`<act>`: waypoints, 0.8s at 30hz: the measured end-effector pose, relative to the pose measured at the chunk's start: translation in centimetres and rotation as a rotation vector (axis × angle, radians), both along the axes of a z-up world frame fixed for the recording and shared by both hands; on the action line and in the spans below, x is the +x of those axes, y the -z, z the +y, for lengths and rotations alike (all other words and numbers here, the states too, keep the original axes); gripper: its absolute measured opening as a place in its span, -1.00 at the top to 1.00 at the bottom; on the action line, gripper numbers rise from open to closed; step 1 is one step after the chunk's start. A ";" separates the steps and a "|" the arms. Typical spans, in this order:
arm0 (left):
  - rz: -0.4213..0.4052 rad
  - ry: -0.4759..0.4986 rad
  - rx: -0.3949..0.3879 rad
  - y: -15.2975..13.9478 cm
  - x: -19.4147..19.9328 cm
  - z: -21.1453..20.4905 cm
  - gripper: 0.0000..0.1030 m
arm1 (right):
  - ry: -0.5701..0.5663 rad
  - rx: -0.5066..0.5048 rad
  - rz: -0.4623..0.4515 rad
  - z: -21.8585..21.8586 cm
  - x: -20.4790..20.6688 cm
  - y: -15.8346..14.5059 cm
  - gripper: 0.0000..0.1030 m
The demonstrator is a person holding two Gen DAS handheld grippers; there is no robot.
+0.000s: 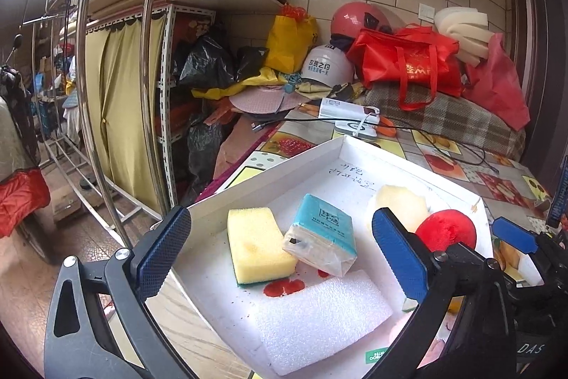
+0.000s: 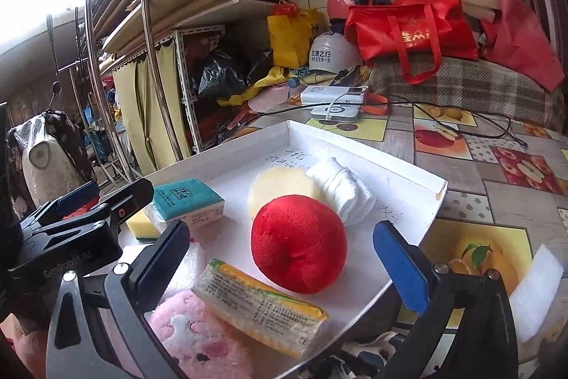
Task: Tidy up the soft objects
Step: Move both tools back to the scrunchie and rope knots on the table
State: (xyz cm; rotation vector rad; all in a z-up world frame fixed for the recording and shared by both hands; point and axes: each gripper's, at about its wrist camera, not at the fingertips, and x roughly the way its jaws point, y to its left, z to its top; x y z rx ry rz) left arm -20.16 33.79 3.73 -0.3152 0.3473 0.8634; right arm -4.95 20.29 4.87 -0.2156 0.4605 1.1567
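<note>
A white tray [image 1: 269, 173] [image 2: 408, 176] on the table holds soft things. In the left wrist view it holds a yellow sponge [image 1: 257, 244], a teal tissue pack [image 1: 325, 233], a white foam sheet [image 1: 319, 318], a pale yellow round pad [image 1: 401, 201] and a red plush ball [image 1: 447, 229]. The right wrist view shows the red ball [image 2: 298, 244], a yellow tissue pack [image 2: 262, 304], a pink plush [image 2: 198, 336], a folded white cloth [image 2: 340, 190] and the teal pack [image 2: 188, 201]. My left gripper [image 1: 284, 258] is open and empty above the tray. My right gripper [image 2: 287, 265] is open and empty, with the red ball between its fingers' line of view.
A white foam piece [image 2: 536, 290] lies on the fruit-print tablecloth right of the tray. Power banks [image 2: 337, 98] and a black cable [image 2: 472, 116] lie behind the tray. Helmets [image 1: 328, 63], red bags [image 1: 408, 63] and a metal rack [image 1: 167, 102] crowd the back and left.
</note>
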 end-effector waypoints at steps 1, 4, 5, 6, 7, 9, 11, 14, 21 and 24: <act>0.001 0.000 0.005 0.0 0.0 -0.1 -1.00 | -0.002 0.007 -0.022 -0.1 -0.4 -0.1 -1.00; -0.007 -0.010 0.003 0.0 -0.2 0.0 -1.00 | 0.010 0.027 -0.084 -0.4 -1.4 -0.5 -1.00; -0.010 -0.013 -0.002 0.0 -0.2 0.1 -1.00 | 0.008 0.033 -0.091 -0.5 -1.5 -0.6 -1.00; -0.011 -0.015 -0.006 0.0 -0.3 0.1 -1.00 | 0.001 0.036 -0.094 -0.6 -1.7 -0.6 -1.00; -0.011 -0.018 -0.009 0.1 -0.3 0.2 -1.00 | -0.004 0.036 -0.099 -0.7 -1.7 -0.6 -1.00; -0.012 -0.020 -0.006 0.1 -0.4 0.1 -1.00 | -0.009 0.036 -0.111 -0.9 -2.0 -0.7 -1.00; -0.011 -0.024 0.004 0.0 -0.3 -0.1 -1.00 | -0.012 0.040 -0.123 -1.3 -2.3 -0.7 -1.00; -0.006 -0.032 0.025 -0.1 -0.3 -0.5 -1.00 | -0.017 0.041 -0.120 -1.8 -2.4 -0.7 -1.00; 0.023 -0.025 0.094 -0.3 0.1 -2.4 -1.00 | 0.007 0.064 -0.081 -4.3 -1.8 -0.6 -1.00; 0.027 0.046 0.109 -0.3 0.6 -4.0 -1.00 | 0.017 0.057 -0.076 -5.9 -1.5 -0.4 -1.00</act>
